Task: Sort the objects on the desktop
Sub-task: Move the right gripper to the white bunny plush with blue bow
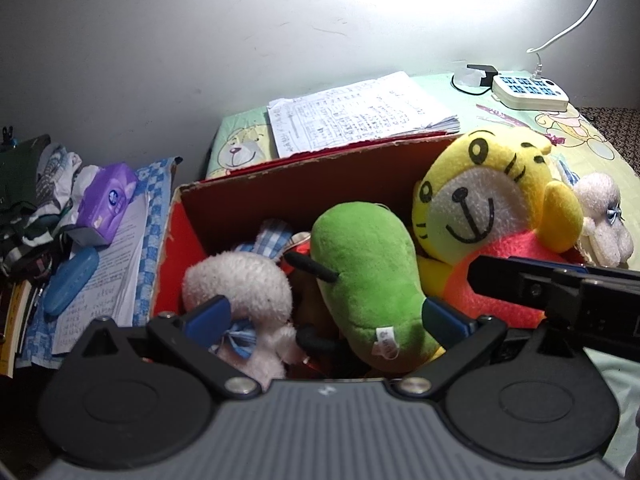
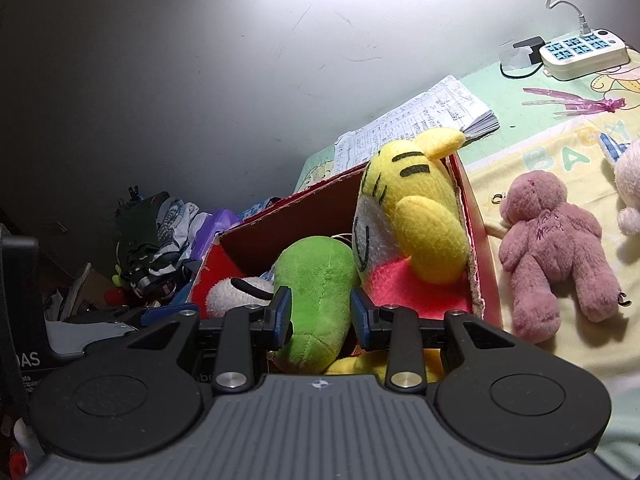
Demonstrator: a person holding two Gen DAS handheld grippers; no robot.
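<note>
A red box (image 1: pixel 240 208) of plush toys sits on the bed, its near wall hidden behind both tools. The left tool (image 1: pixel 326 314) is spread wide; the right tool (image 2: pixel 320 316) hovers part-open around the green plush (image 2: pixel 316 296), contact unclear. Only the right view shows the pink bear (image 2: pixel 556 248) outside the box.

1 red cardboard box (image 1: pixel 256 190) is sitting on the bedding, and 3 plush toys are showing inside it: 1 green toy (image 1: pixel 366 268), 1 yellow tiger (image 1: pixel 486 200) and 1 white toy (image 1: pixel 240 288). Outside the box, 1 pink bear (image 2: pixel 554 248) is lying face down and 1 pale pink toy (image 2: pixel 630 192) is peeking in at the edge. 1 stack of written papers (image 1: pixel 356 114) is lying behind the box, 1 power strip (image 1: pixel 530 92) is resting near the wall, and 1 purple tissue pack (image 1: pixel 108 200) is sitting on the clutter.
</note>
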